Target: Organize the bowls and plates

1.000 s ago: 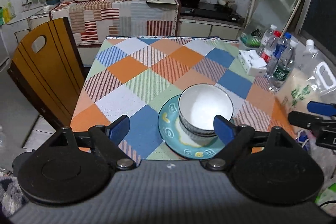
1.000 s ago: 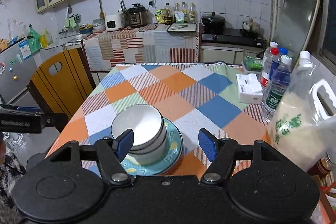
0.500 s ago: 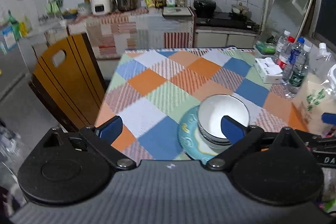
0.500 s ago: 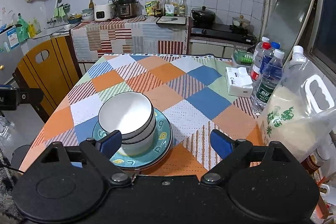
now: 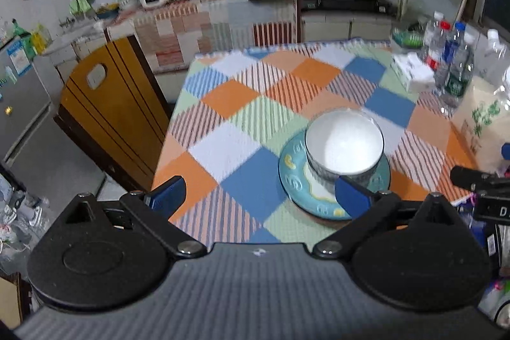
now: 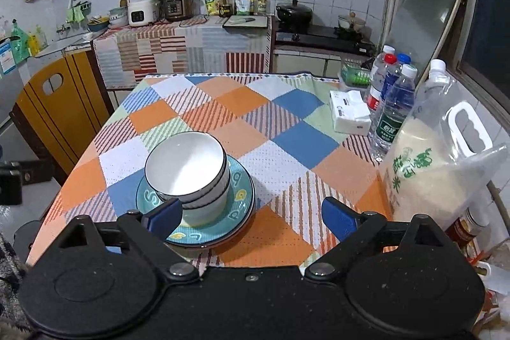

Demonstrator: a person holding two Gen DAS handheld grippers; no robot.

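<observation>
Two grippers hang above the near edge of the surface point(image 6: 287, 113), both spread wide and holding nothing. In the right wrist view the right gripper point(image 6: 251, 217) has its blue fingers point(image 6: 164, 217) standing far apart at the bottom of the frame, and the left-hand one overlaps the near side of the stacked bowls point(image 6: 189, 169); I cannot tell whether it touches them or only passes in front. The bowls sit nested inside one another, upright, on a teal plate point(image 6: 240, 198) that seems to rest on at least one more plate beneath, lower left of centre in that view. In the left wrist view the left gripper point(image 5: 258, 196) is equally wide, and the same bowls point(image 5: 344, 145) and plate point(image 5: 291, 177) lie to the right of its midline, partly behind the right-hand finger. The stack therefore lies between the two tools, ahead of both, and appears nearer the right one. With everything already piled, the sorting looks essentially done. Bottles point(image 6: 393, 104) and a tissue pack point(image 6: 349, 110) stand well apart toward the right edge.
</observation>
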